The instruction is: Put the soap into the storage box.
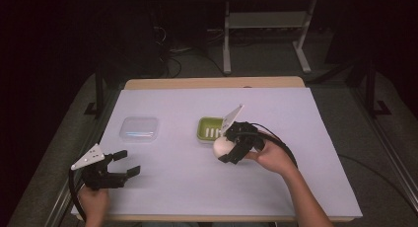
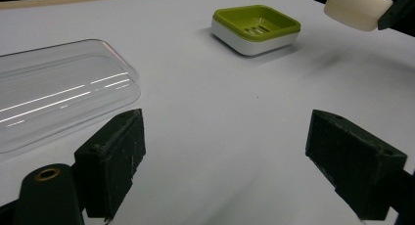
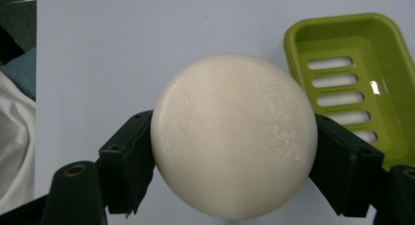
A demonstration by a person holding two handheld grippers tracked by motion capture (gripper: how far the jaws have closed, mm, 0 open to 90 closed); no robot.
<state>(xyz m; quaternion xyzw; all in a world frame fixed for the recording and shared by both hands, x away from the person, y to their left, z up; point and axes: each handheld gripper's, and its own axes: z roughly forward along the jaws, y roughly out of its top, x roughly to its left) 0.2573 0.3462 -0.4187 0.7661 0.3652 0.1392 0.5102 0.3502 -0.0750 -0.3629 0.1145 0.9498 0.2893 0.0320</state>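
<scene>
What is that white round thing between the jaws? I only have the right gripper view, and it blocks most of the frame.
Observer: A round white bar of soap, gripped at its sides by the right gripper; the high view shows it just in front of the green soap dish.
Operator: Is it lifted or resting on the table?
Observer: Lifted: the left gripper view shows it in the air above the white table cover, beside the dish.
Operator: What is the other hand doing?
Observer: The left gripper sits near the front left edge of the table with its jaws open and nothing between them.
Operator: Anything else on the table?
Observer: A clear plastic lid lies flat to the left of the dish.
</scene>
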